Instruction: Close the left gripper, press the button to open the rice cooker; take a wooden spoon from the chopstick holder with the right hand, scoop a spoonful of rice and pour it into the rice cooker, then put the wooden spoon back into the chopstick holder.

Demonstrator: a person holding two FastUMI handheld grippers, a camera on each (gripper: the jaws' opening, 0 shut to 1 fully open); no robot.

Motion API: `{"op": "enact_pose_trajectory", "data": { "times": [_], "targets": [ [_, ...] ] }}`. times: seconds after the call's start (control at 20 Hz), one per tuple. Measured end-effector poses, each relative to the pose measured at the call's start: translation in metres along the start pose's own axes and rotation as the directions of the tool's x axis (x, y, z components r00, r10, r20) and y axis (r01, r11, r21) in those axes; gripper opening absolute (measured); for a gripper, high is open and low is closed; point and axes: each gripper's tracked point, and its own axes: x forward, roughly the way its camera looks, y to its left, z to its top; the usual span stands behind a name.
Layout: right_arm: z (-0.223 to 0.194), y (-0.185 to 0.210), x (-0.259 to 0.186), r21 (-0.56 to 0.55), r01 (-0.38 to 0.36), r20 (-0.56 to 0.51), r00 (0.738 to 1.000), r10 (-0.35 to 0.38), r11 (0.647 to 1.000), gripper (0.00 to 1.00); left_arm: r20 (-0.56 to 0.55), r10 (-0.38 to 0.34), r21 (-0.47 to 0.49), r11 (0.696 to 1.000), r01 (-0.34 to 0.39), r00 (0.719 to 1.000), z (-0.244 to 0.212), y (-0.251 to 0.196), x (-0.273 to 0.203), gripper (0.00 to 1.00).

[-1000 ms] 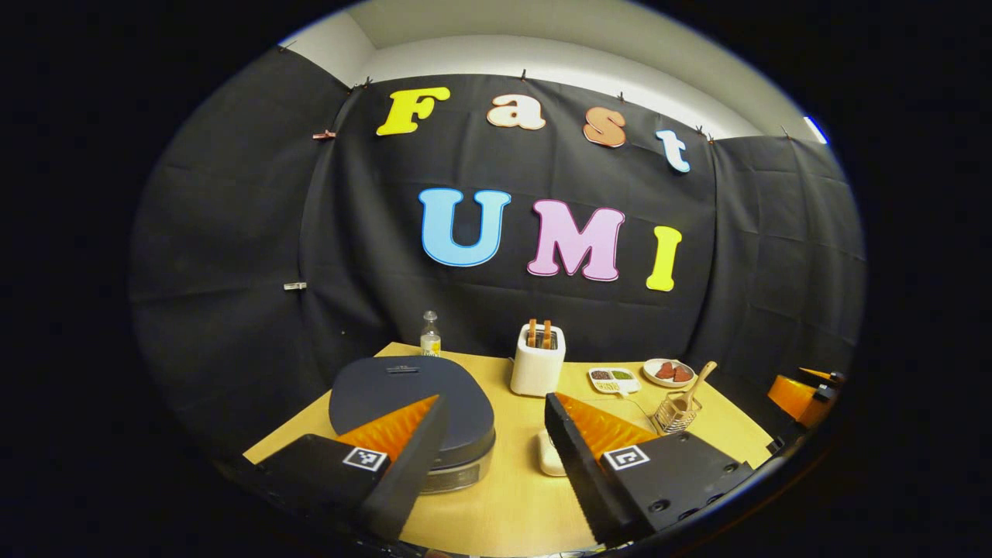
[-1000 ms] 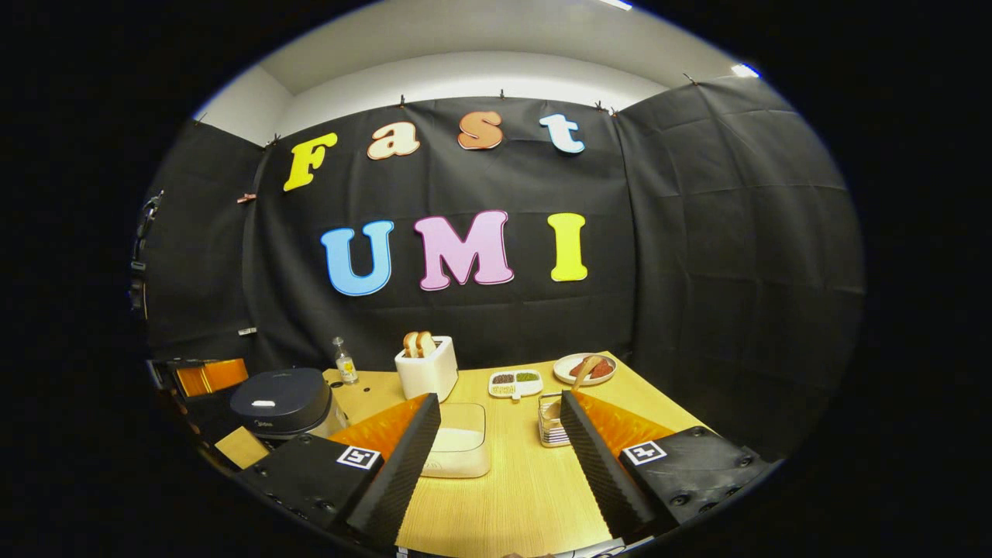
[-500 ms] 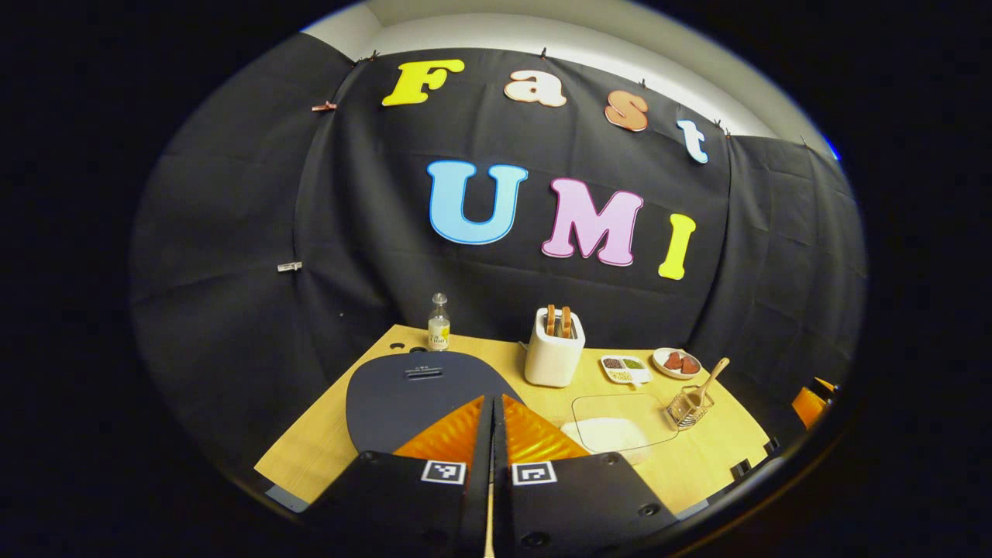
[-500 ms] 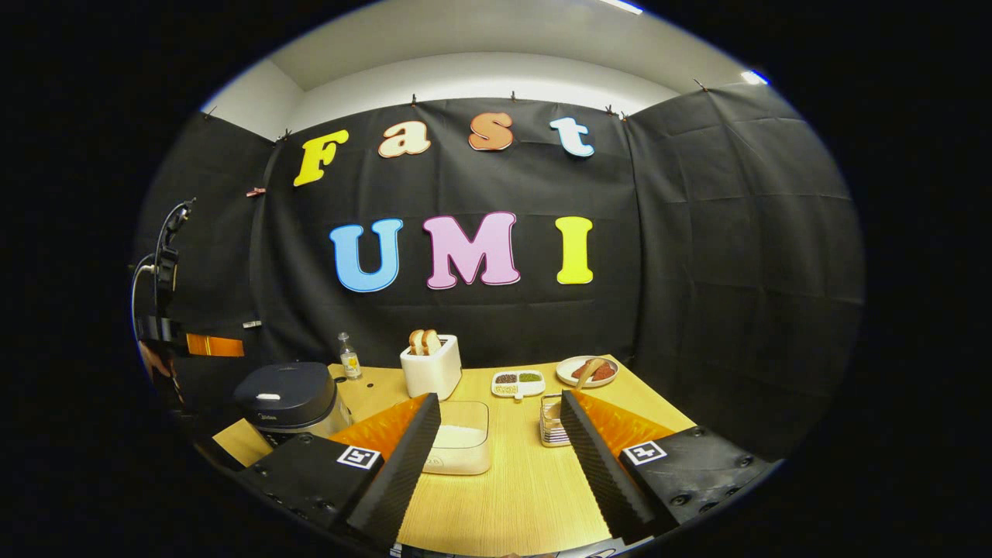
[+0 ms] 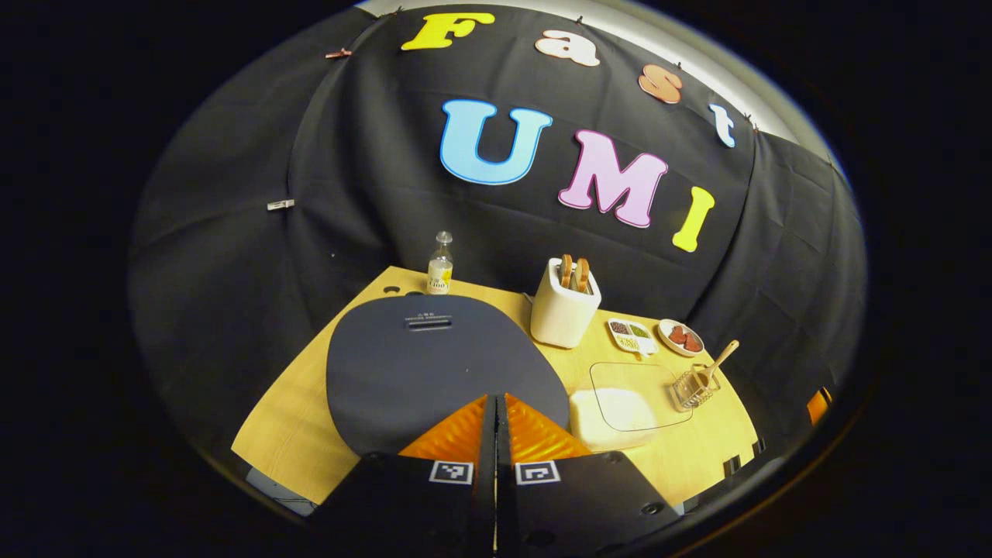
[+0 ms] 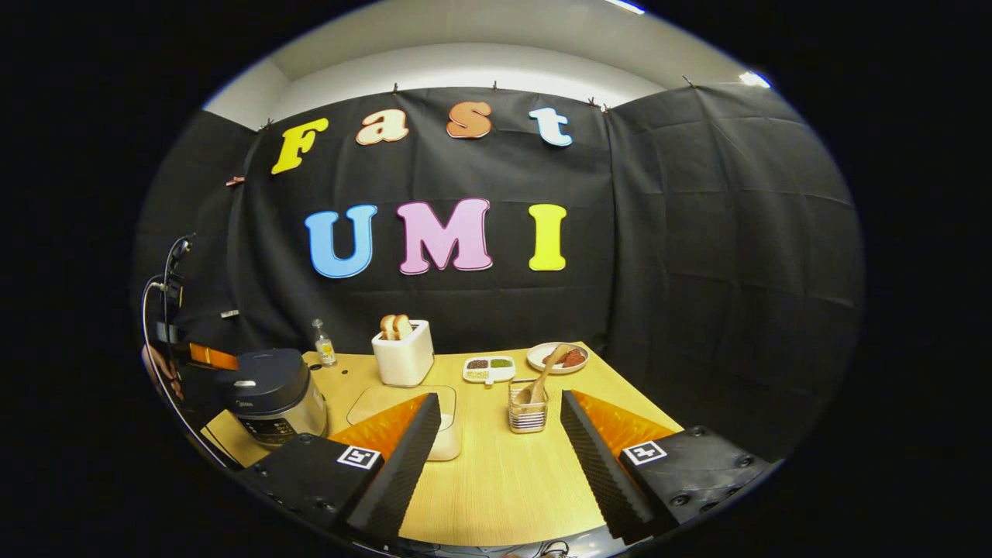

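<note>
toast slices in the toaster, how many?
2. Both stand side by side in the slots of the white toaster at the back of the table: left slice, right slice. Their lower parts are hidden inside.

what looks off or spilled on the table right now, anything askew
Nothing stands out. The rice cooker sits upright with its lid down, the rice tray shows no grains around it, and the wooden spoon leans in the chopstick holder as a spoon would. The toaster and bottle stand upright.

Rice cooker [image 6: 271, 391] at table's [image 6: 496, 488] left, toaster [image 6: 403, 354] behind, chopstick holder [image 6: 528, 408] right
</note>
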Motion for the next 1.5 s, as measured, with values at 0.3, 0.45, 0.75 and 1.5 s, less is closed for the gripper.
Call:
{"op": "enact_pose_trajectory", "data": {
  "times": [0.3,0.45,0.75,1.5],
  "targets": [
    [-0.010,-0.004,0.010,0.021,0.007,-0.051,0.999,-0.006,1.000,0.97,-0.089,-0.013,-0.038,0.999,0.010,0.996,-0.025,-0.002,0.020,0.06],
    [-0.006,-0.002,0.021,0.010,-0.010,-0.061,0.998,0.010,1.000,0.97,-0.103,-0.006,-0.053,0.999,0.000,0.995,-0.025,-0.001,0.020,0.06],
    [-0.001,0.005,0.055,-0.002,-0.077,-0.082,0.994,0.076,0.997,0.97,-0.148,0.044,-0.023,0.999,-0.048,0.988,-0.027,0.001,0.023,0.07],
    [0.016,-0.022,0.168,0.087,-0.125,-0.074,0.988,0.132,0.988,0.98,0.350,0.305,-0.052,0.950,-0.307,0.886,0.097,-0.040,-0.058,0.08]
  ]
}}
